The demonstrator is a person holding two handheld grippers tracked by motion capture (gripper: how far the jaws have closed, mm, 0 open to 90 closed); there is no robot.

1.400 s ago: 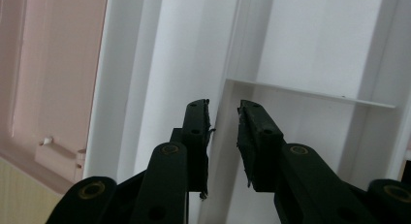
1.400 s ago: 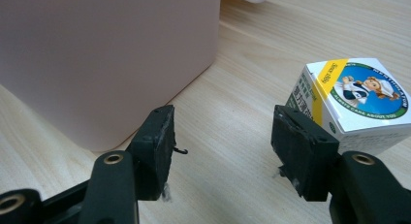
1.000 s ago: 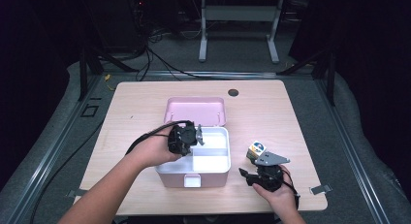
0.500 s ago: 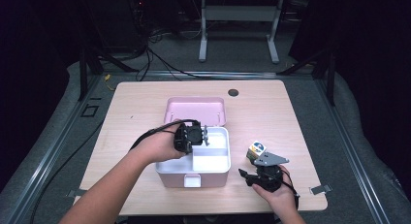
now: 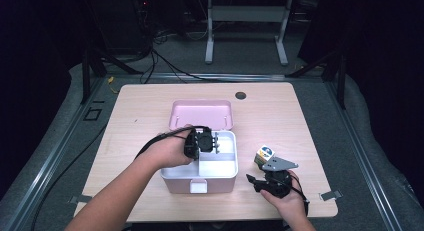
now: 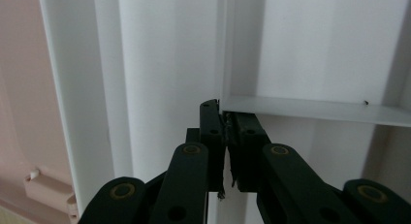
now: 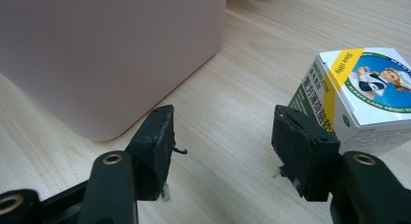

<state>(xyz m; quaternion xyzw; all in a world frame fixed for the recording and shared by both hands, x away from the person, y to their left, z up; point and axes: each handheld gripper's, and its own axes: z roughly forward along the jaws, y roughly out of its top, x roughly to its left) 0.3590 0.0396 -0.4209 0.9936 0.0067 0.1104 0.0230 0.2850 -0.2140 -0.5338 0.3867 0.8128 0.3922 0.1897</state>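
Note:
A pink box (image 5: 182,183) stands open mid-table, its pink lid (image 5: 201,114) folded back. Inside it sits a white divided tray (image 5: 225,168). My left gripper (image 5: 216,142) reaches into the tray from the left, held by a hand. In the left gripper view the left gripper (image 6: 225,112) is shut, its tips against the junction of the tray's divider (image 6: 310,109); I cannot tell whether they pinch it. My right gripper (image 5: 260,177) rests on the table right of the box. It stands open (image 7: 223,136), with a small printed carton (image 7: 361,90) just beyond its right jaw and touching nothing.
The box's pink outer wall (image 7: 106,54) stands close on the left of the right gripper's jaws. The carton (image 5: 264,155) stands on the wooden tabletop (image 5: 300,121), which has a dark round hole (image 5: 240,95) at the back. Black cables trail from both grippers.
The left hand has carried its gripper a little to the right over the tray. The right gripper and the carton have stayed put.

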